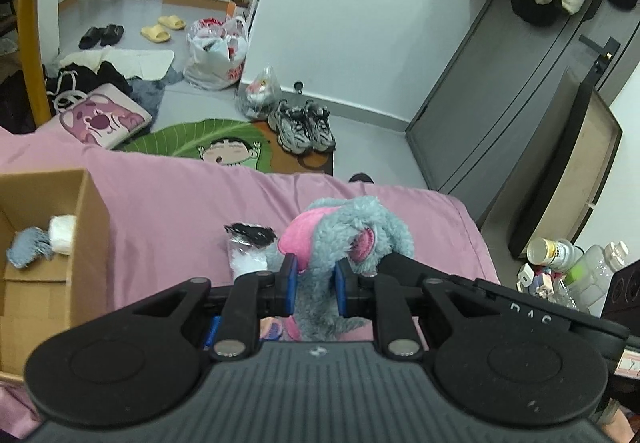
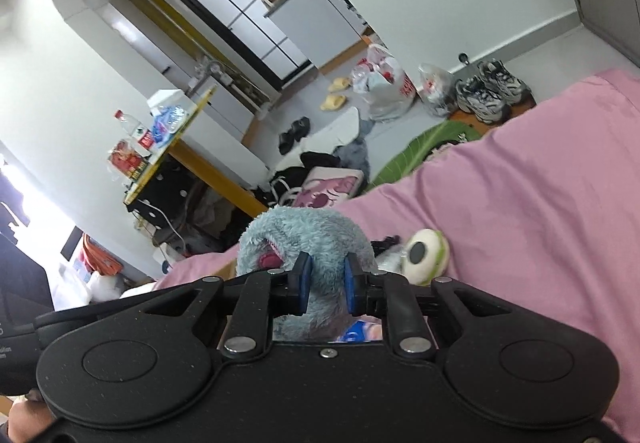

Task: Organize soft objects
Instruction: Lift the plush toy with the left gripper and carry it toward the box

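Both my grippers clamp the grey-and-pink plush toy [image 1: 352, 231] above the pink bedsheet [image 1: 180, 195]: left gripper [image 1: 316, 285] and right gripper [image 2: 327, 285] each pinch grey fur. A cardboard box [image 1: 86, 243] sits left, partly cut off. A white-and-black soft item [image 1: 250, 247] lies half hidden behind the plush.

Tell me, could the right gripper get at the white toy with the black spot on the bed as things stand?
Probably not yet. The right gripper is shut on the grey plush toy, so it is occupied. The white toy lies uncovered on the pink bedspread just beside it, so once freed, the way looks open.
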